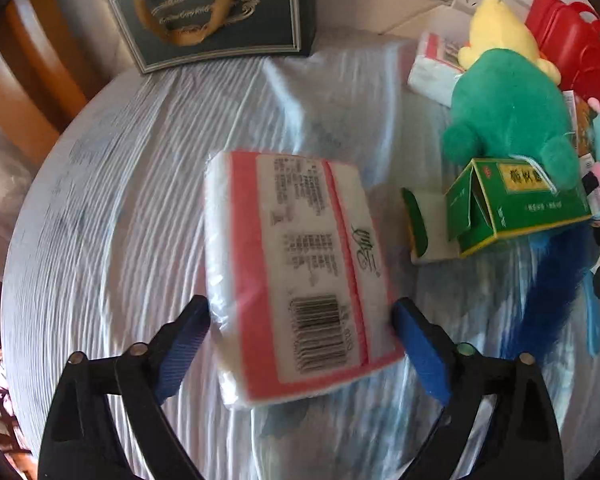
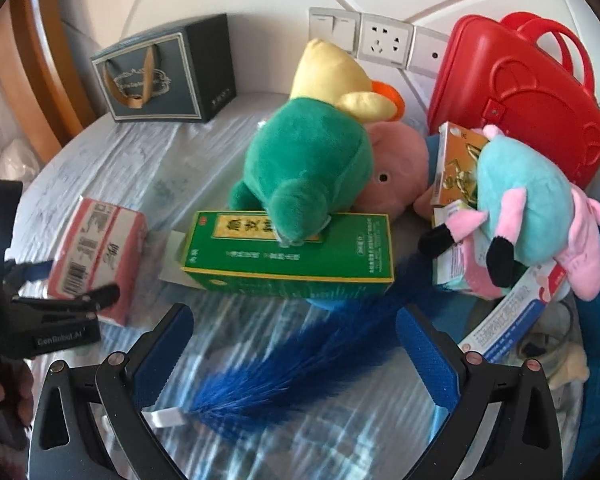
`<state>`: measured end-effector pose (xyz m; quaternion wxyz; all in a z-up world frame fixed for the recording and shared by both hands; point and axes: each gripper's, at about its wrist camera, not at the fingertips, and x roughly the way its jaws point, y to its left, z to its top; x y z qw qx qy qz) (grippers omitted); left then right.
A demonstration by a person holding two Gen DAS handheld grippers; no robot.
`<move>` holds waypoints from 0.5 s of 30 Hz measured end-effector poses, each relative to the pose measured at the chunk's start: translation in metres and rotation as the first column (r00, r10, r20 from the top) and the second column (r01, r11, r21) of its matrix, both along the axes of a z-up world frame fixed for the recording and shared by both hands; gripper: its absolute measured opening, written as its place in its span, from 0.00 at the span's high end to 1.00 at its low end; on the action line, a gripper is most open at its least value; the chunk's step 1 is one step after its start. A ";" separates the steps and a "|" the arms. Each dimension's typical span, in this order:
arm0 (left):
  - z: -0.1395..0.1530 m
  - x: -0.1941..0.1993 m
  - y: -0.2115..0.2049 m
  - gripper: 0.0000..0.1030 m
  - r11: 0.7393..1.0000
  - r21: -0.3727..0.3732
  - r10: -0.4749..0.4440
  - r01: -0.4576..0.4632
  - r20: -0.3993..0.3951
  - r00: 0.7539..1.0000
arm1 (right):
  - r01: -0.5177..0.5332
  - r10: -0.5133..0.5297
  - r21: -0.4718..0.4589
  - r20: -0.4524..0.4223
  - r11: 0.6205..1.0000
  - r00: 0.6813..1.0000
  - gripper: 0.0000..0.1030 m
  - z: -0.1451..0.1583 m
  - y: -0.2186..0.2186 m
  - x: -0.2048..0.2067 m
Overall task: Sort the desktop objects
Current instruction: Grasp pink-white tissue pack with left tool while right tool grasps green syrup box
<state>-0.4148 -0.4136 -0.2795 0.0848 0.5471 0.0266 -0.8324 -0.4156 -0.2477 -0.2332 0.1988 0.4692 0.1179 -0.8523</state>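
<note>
Here, tissue pack [image 1: 296,268] between left fingers [image 1: 184,340].

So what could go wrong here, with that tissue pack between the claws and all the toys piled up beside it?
1. The tissue pack sits skewed between the left hand-held gripper pads, in slippery plastic wrap; a grip near its end could let it twist or slip out.
2. The green plush toy leans on the green box; moving the box may topple it.
3. The blue feather lies between the right hand-held gripper fingers and could snag.
</note>
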 end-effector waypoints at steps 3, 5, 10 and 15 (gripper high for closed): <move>0.002 -0.002 -0.001 0.16 1.000 0.005 -0.004 0.005 -0.038 0.999 | 0.032 -0.032 -0.010 -0.002 0.999 0.999 0.00 0.002 0.014 -0.016; 0.004 0.001 0.002 0.19 1.000 0.000 -0.010 0.010 -0.054 0.999 | 0.028 -0.027 -0.037 0.034 0.999 0.999 0.00 -0.005 0.024 -0.029; 0.005 0.006 0.015 0.21 1.000 -0.004 -0.011 0.011 -0.073 0.997 | -0.010 0.012 -0.038 0.038 0.999 0.999 0.00 -0.024 0.029 -0.047; 0.004 -0.002 0.014 0.21 1.000 -0.004 0.004 -0.004 -0.078 0.997 | -0.071 0.077 -0.089 0.067 0.993 0.995 0.00 -0.038 0.015 -0.058</move>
